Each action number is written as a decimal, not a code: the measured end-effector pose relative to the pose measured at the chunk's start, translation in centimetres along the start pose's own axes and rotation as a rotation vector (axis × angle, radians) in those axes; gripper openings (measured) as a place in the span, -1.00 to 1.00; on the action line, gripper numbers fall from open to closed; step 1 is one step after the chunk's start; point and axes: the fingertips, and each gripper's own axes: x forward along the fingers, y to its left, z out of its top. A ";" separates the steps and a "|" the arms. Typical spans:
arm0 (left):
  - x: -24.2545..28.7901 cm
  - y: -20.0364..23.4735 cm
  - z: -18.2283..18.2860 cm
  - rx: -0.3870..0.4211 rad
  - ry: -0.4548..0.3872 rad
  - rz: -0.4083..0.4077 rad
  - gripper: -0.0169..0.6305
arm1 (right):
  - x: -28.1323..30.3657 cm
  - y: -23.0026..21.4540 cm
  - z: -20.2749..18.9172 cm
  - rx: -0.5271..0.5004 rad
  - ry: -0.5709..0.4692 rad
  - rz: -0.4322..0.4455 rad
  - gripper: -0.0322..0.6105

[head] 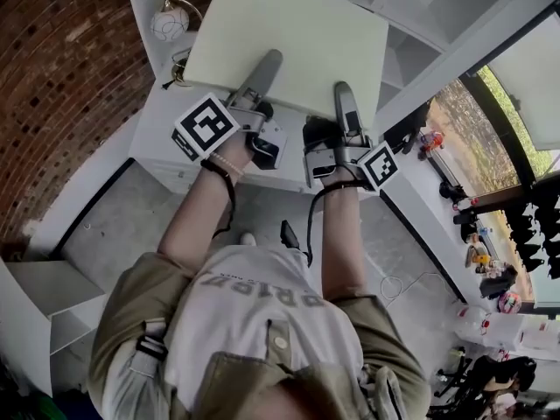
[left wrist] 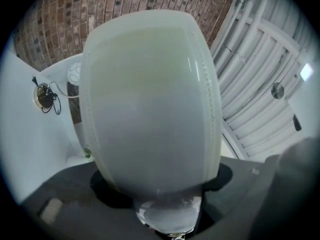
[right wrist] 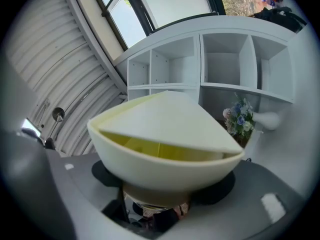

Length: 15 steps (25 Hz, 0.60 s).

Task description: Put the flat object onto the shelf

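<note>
The flat object (head: 289, 42) is a wide, pale cream panel with a yellowish hollow edge (right wrist: 165, 149). It is held out level in front of me, over the low white cabinet (head: 166, 121). My left gripper (head: 265, 66) clamps its near edge on the left, one finger (head: 260, 75) lying on top. My right gripper (head: 342, 94) clamps the near edge to the right in the same way. In the left gripper view the flat object (left wrist: 150, 104) fills most of the picture. The white shelf (right wrist: 220, 59) with open compartments stands just behind the panel.
A brick wall (head: 61, 77) runs along the left. A round white ornament (head: 169, 23) sits in a shelf nook. A small bunch of flowers (right wrist: 239, 116) stands in a lower compartment. A window (right wrist: 165, 4) is above the shelf, and clutter (head: 490, 278) lines the floor at right.
</note>
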 end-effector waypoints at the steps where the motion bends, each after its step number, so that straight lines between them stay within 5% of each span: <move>1: 0.7 0.0 0.0 0.004 -0.003 -0.003 0.16 | 0.5 -0.2 0.5 0.000 0.005 0.005 0.21; 15: 8.8 2.3 1.3 0.041 -0.025 -0.026 0.19 | 7.3 -3.8 5.9 0.002 0.062 0.050 0.20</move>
